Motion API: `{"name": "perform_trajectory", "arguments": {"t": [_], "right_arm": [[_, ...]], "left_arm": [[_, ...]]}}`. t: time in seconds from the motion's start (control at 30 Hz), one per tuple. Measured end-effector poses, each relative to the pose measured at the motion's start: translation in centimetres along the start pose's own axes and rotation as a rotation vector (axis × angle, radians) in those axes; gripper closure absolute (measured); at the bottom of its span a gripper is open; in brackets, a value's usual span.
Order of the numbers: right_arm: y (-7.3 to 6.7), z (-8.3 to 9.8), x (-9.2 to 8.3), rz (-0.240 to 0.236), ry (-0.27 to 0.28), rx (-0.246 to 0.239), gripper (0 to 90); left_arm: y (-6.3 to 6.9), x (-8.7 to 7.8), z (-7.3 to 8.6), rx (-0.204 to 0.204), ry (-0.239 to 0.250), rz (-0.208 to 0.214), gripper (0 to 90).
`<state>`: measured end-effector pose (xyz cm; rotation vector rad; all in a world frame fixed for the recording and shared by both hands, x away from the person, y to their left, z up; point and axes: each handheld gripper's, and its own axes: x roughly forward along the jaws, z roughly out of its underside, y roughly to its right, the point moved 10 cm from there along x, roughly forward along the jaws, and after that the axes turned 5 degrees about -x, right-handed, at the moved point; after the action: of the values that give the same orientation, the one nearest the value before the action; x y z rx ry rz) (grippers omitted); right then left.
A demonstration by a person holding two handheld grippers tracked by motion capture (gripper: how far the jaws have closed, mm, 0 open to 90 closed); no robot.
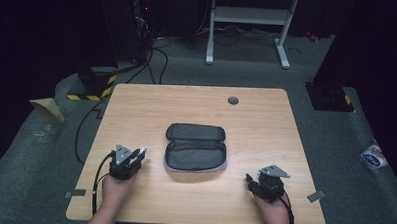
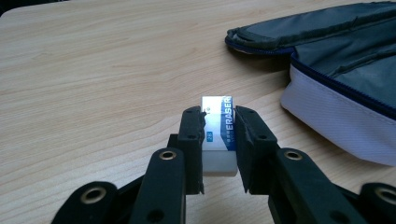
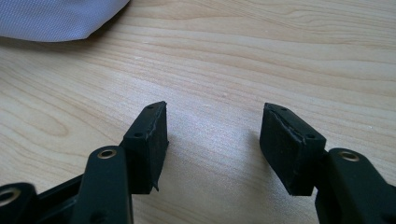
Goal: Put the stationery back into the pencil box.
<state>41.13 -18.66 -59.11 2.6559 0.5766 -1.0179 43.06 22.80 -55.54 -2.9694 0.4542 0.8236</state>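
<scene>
A grey pencil case (image 1: 196, 147) lies unzipped and spread open in the middle of the wooden table (image 1: 151, 105). My left gripper (image 1: 139, 155) sits at the case's left, and in the left gripper view its jaws are shut on a white eraser (image 2: 218, 126) with a blue printed sleeve. The case (image 2: 336, 70) lies ahead and to the right of that eraser. My right gripper (image 1: 250, 182) rests near the table's front right, open, with bare wood between its fingertips (image 3: 149, 135). A corner of the case's pale fabric (image 3: 56, 18) shows at the upper left of the right gripper view.
A round grey cable grommet (image 1: 233, 100) sits near the table's far edge. Cables trail off the table's left side (image 1: 96, 183). Grey tape tabs mark the front corners (image 1: 315, 196). Beyond the table stand a white desk frame (image 1: 249, 23) and dark equipment.
</scene>
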Motion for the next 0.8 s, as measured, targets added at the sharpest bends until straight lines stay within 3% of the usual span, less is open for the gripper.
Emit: {"name": "perform_trajectory", "arguments": {"t": [0.37, 0.8], "right_arm": [[0.0, 0.1, -0.1, -0.003, 0.001, -0.006, 41.5], [-0.1, 0.0, 0.0, -0.007, 0.001, -0.008, 41.4]], "left_arm": [[1.1, -0.7, -1.3, 0.006, 0.05, 0.026, 73.0], [2.9, -1.1, -1.8, 0.04, 0.061, 0.056, 73.0]]}}
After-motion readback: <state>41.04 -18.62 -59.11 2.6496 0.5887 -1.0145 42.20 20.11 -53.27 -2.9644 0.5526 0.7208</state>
